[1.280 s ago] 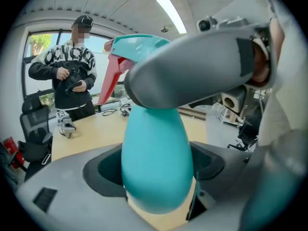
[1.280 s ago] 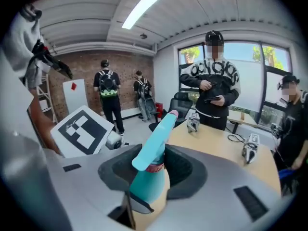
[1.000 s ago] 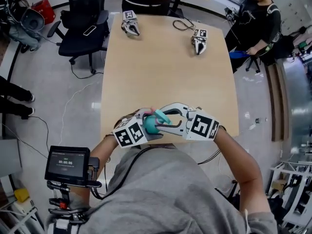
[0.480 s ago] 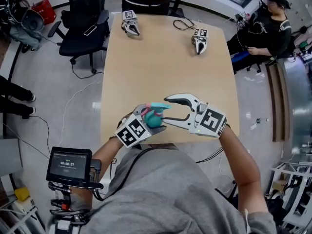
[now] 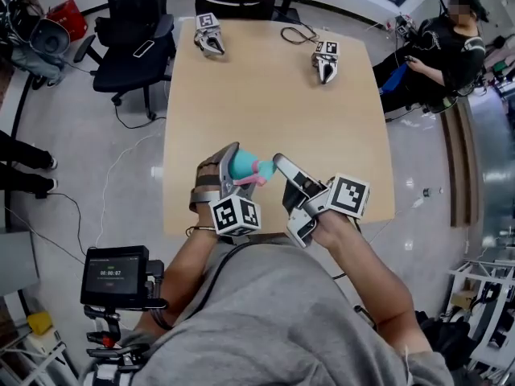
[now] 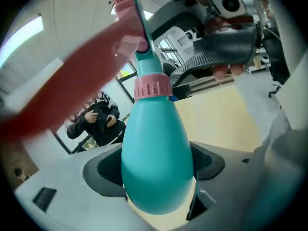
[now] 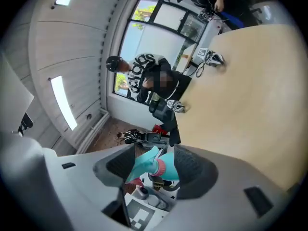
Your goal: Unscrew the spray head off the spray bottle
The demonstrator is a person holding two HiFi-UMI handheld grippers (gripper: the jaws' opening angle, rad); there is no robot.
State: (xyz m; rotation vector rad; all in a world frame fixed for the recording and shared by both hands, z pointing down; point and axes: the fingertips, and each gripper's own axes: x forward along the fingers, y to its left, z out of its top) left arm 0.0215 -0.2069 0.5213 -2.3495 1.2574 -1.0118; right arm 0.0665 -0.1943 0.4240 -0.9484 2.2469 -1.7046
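- well, the wooden table (image 5: 265, 95) lies under both my tools, which i hold over its near edge.
- my left gripper (image 6: 156, 170) is clamped, jaws wide, on the round body of the teal spray bottle (image 5: 240, 164), which is up off the table.
- my right gripper (image 7: 153, 167) stands just beside the bottle's top, jaws parted, gripping nothing.
- the spray head (image 6: 139, 47) sits on the bottle, its pink collar (image 6: 152, 86) at the neck.

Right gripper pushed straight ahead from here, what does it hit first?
Most likely the spray head of the spray bottle in the left gripper, framed between the right gripper's open jaws; depth unclear.
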